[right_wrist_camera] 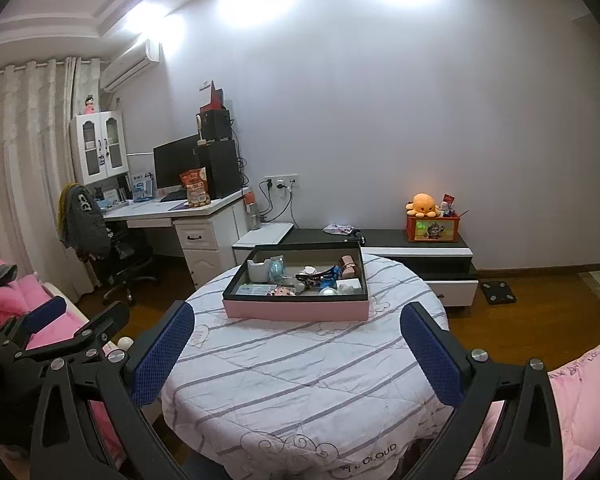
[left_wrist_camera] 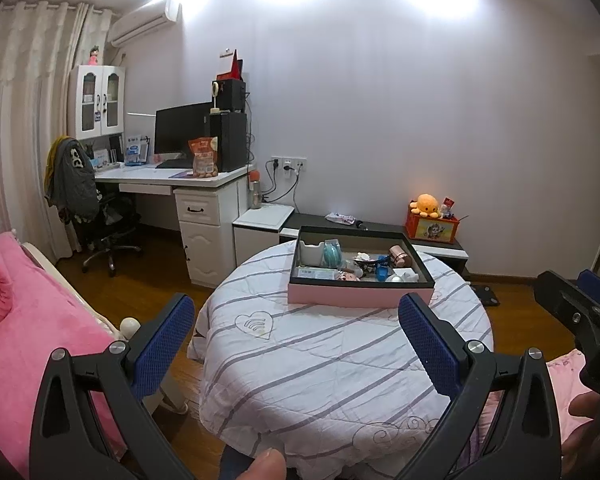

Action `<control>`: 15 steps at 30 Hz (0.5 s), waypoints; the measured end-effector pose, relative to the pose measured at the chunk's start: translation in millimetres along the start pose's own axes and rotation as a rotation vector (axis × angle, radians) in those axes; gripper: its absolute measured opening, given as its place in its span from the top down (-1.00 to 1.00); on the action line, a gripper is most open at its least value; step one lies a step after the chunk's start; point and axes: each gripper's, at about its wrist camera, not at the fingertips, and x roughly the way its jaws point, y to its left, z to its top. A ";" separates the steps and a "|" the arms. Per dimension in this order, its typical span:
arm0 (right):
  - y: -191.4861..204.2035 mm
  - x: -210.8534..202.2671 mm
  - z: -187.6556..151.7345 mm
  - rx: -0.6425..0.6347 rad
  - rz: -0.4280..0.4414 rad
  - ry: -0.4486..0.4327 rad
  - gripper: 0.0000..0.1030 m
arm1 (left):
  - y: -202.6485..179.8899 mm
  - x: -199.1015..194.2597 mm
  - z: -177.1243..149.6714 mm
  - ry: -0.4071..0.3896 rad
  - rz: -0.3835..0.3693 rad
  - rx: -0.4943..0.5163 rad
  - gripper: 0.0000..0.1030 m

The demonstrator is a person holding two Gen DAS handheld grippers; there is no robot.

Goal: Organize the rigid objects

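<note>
Hovering tongs (left_wrist_camera: 296, 332) (right_wrist_camera: 296, 340) — spread wide — facing tray (left_wrist_camera: 360, 294)

The striped white cloth (right_wrist_camera: 300, 376) covering the round table carries the only readable lettering, "CLOUD", stitched at its near hem just below a swirl pattern. Other print is too small to read.

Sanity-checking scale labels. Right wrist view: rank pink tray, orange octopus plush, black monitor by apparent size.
1. pink tray, clearly largest, though it is also nearest the camera.
2. black monitor.
3. orange octopus plush, smallest.
The monitor and plush sit farther back, so true sizes may differ.
</note>
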 end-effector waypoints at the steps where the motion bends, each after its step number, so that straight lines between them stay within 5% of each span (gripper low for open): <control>1: -1.5 -1.1 0.2 0.003 -0.004 -0.001 -1.00 | -0.8 -0.9 0.0 0.000 -0.002 0.002 -1.00; 15: -2.2 -1.2 -0.3 0.009 -0.010 0.004 -1.00 | -4.9 -4.2 2.2 -0.002 -0.008 0.012 -1.00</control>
